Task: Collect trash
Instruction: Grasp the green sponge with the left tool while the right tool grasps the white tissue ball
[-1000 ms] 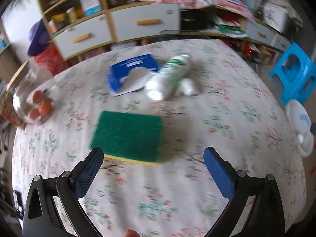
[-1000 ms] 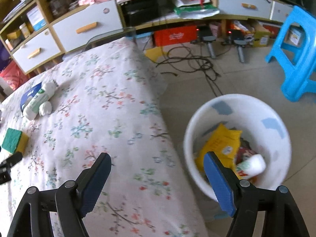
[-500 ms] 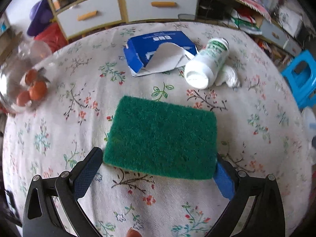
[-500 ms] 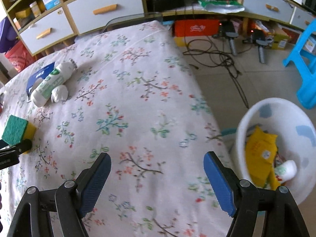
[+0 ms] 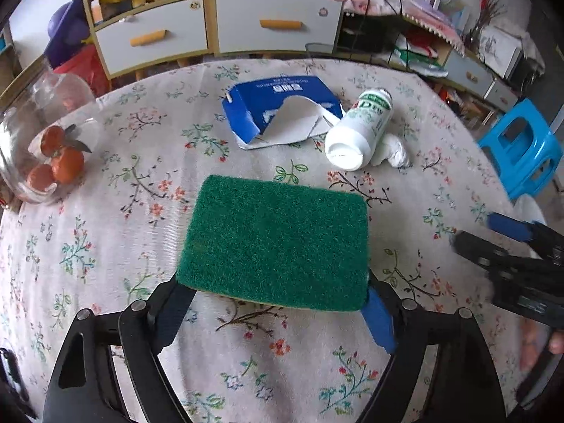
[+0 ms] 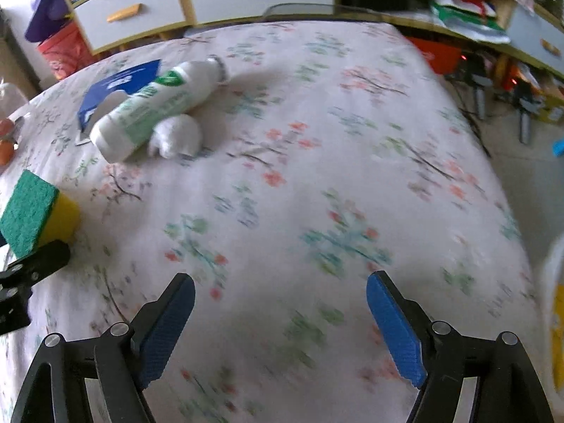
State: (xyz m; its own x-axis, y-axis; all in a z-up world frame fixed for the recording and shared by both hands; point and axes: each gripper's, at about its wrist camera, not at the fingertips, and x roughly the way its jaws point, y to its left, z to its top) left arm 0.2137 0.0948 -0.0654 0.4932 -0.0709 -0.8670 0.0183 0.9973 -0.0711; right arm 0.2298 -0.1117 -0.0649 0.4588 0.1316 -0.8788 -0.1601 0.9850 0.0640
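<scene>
A green-topped yellow sponge [image 5: 278, 239] lies on the flowered tablecloth. My left gripper [image 5: 276, 287] is closing on it, and its blue pads [image 5: 377, 317] meet the sponge's two near sides. Further back lie a white bottle with a green label [image 5: 363, 130], a crumpled white tissue [image 5: 391, 149] against it, and a torn blue carton [image 5: 278, 105]. My right gripper [image 6: 280, 280] hangs over bare cloth with its jaws opening a little and nothing between them. In its view the bottle [image 6: 158, 105], tissue [image 6: 176, 135] and sponge [image 6: 28, 211] sit to the upper left.
A glass bowl of oranges [image 5: 42, 148] stands at the table's left edge. A white bin [image 6: 553, 275] shows past the right edge, with a blue stool [image 5: 521, 148] on the floor beyond. Drawers [image 5: 278, 24] and shelves line the back wall.
My left gripper has moved forward and down until the sponge sits between its fingers, and the jaws have narrowed. My right gripper has swung left from above the bin to over the table.
</scene>
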